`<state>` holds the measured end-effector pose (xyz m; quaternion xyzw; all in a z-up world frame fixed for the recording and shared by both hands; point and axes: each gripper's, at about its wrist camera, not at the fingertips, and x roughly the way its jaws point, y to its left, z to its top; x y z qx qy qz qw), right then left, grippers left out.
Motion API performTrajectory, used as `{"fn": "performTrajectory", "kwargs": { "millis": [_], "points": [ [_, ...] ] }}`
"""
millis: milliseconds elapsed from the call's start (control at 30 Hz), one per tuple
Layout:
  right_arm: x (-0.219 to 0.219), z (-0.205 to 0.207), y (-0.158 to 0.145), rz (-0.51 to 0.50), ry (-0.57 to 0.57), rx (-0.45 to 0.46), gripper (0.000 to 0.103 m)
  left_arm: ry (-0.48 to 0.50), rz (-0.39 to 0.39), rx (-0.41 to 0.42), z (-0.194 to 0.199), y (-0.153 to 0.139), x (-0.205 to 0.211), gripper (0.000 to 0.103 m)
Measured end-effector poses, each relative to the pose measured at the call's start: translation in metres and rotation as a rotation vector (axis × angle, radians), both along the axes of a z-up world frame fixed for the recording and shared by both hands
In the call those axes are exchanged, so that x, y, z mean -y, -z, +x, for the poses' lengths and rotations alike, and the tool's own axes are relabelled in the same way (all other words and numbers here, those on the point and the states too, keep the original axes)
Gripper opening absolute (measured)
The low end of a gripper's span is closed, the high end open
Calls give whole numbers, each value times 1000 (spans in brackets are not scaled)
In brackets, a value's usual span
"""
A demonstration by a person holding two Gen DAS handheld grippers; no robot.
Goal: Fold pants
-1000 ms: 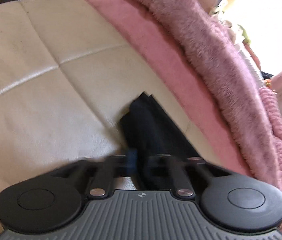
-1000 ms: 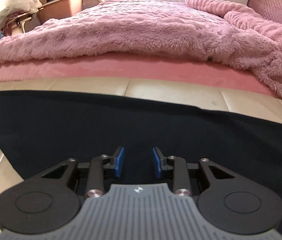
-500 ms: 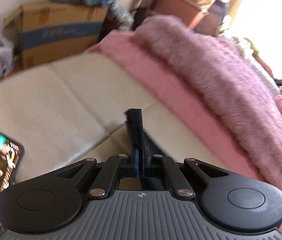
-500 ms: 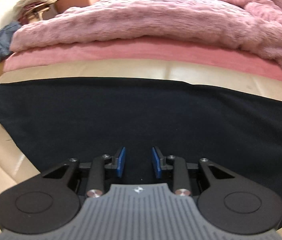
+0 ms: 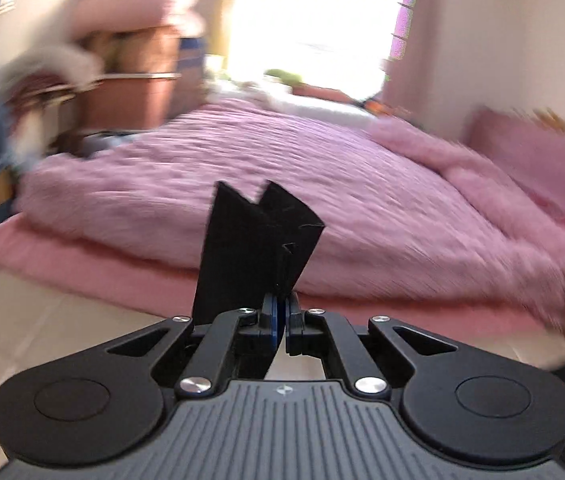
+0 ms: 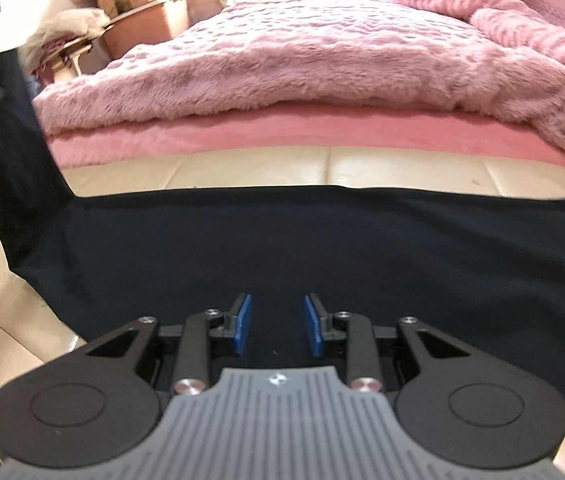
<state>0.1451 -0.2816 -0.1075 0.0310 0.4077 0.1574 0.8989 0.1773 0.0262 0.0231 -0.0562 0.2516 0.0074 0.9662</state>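
Across the cream cushion (image 6: 402, 168) the black pants (image 6: 282, 248) lay lengthwise left to right, my left gripper (image 5: 281, 312) pinched tight on their raised left end while my right gripper (image 6: 276, 326) hung part-open, empty, over the middle.

Black pants (image 6: 282, 248), fuzzy mauve blanket (image 6: 302, 52), pink sheet (image 6: 282, 132), cream cushion (image 6: 242, 168)

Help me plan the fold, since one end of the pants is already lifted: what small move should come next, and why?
Probably carry the lifted end across toward the other end. The left gripper is shut on the pants, whose corner rises at the far left of the right wrist view, while the rest lies flat on the cream cushion. The right gripper is open above the cloth and holds nothing.
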Motion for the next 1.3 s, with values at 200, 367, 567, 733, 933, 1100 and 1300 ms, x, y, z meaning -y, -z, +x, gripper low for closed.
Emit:
{"fn": "performTrajectory", "kwargs": {
  "millis": [200, 367, 567, 733, 933, 1100, 1300],
  "points": [
    [27, -19, 0, 47, 45, -11, 25, 230, 134, -222, 7, 95, 103, 3],
    [36, -31, 10, 75, 60, -48, 25, 312, 122, -408, 1, 146, 124, 9],
    [31, -36, 19, 120, 51, -60, 25, 402, 55, -397, 0, 137, 118, 42],
    [19, -33, 15, 139, 23, -40, 25, 494, 193, -332, -14, 132, 125, 56],
    [10, -30, 14, 129, -6, -31, 25, 503, 236, -357, -18, 145, 126, 54],
    [5, -26, 15, 121, -23, -36, 25, 486, 111, -395, -9, 145, 114, 19],
    [-6, -15, 14, 105, -90, -24, 25, 440, -149, -458, 7, 139, 81, 7]
  ]
}}
